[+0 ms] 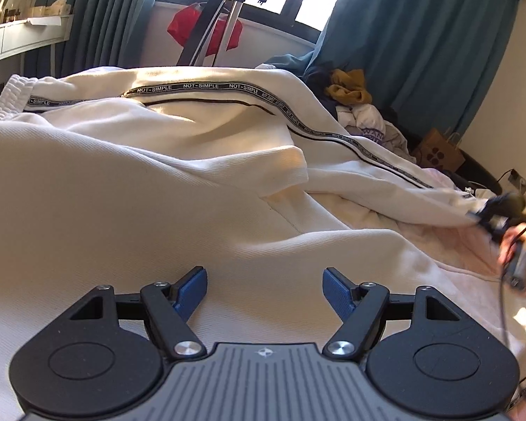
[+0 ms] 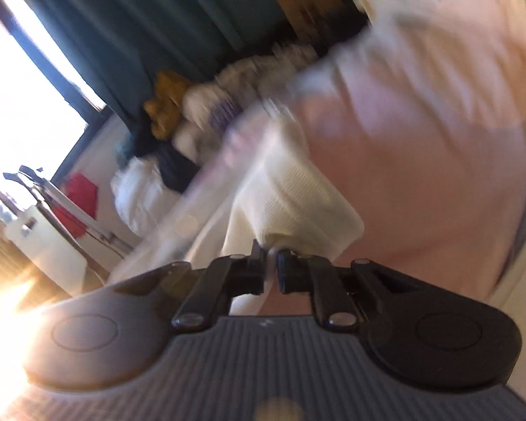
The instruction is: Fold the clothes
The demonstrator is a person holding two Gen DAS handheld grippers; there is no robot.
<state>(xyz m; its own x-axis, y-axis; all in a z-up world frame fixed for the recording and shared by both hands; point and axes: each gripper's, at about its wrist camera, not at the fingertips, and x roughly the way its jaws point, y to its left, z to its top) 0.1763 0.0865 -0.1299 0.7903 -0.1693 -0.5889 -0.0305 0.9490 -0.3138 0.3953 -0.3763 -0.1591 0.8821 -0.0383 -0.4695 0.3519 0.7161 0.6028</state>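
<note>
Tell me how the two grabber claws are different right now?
The left gripper is open with nothing between its blue pads, while the right gripper is shut on the cream pants. The left gripper hovers level over the pants; the right gripper's view is tilted and blurred. Both share the same black two-finger build.

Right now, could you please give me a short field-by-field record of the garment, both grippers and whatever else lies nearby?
garment: cream trousers with a black NOT-SIMPLE side stripe, spread over the bed
left gripper: left gripper open, low above the cream cloth, holding nothing
right gripper: right gripper shut on a trouser end, image blurred by motion
surface: pale pink bedding under the garment
other clothes: unfolded pile at the far side, mustard piece on top
background: teal curtains, window, red cloth on a stand
</note>
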